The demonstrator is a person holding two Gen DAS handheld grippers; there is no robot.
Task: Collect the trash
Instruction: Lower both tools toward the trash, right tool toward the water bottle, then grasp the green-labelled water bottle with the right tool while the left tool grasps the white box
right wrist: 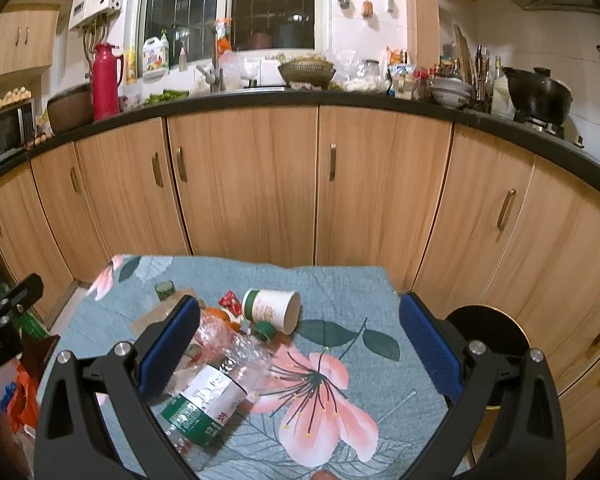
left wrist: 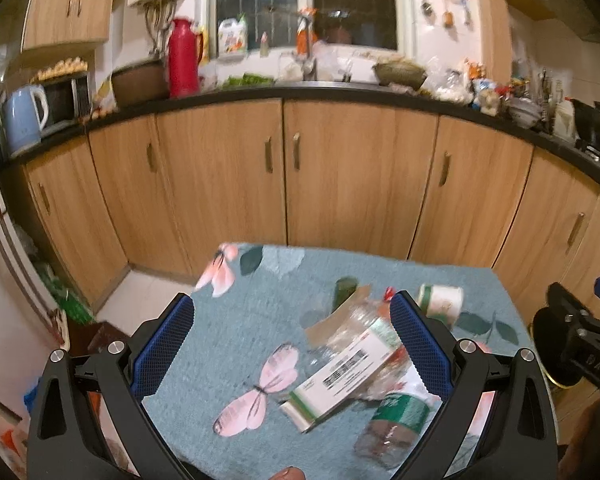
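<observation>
Trash lies on a small table with a blue floral cloth point(left wrist: 228, 320) point(right wrist: 352, 280). A crushed clear plastic bottle with a green label point(left wrist: 396, 416) point(right wrist: 208, 396), a white and green carton box point(left wrist: 340, 380), a tipped paper cup point(left wrist: 440, 298) point(right wrist: 274, 306), a piece of brown cardboard point(left wrist: 340, 314) point(right wrist: 152, 318) and a red wrapper point(right wrist: 230, 300) lie together. My left gripper point(left wrist: 292, 344) is open above the cloth, its right finger beside the box and bottle. My right gripper point(right wrist: 300, 344) is open, its left finger over the bottle.
Wooden cabinets point(left wrist: 284, 176) under a black counter point(right wrist: 300, 98) stand just beyond the table. A round black stool point(right wrist: 488, 332) is at the right. Bags and a green item lie on the floor at the left point(left wrist: 68, 304). The right gripper's body shows in the left wrist view point(left wrist: 580, 336).
</observation>
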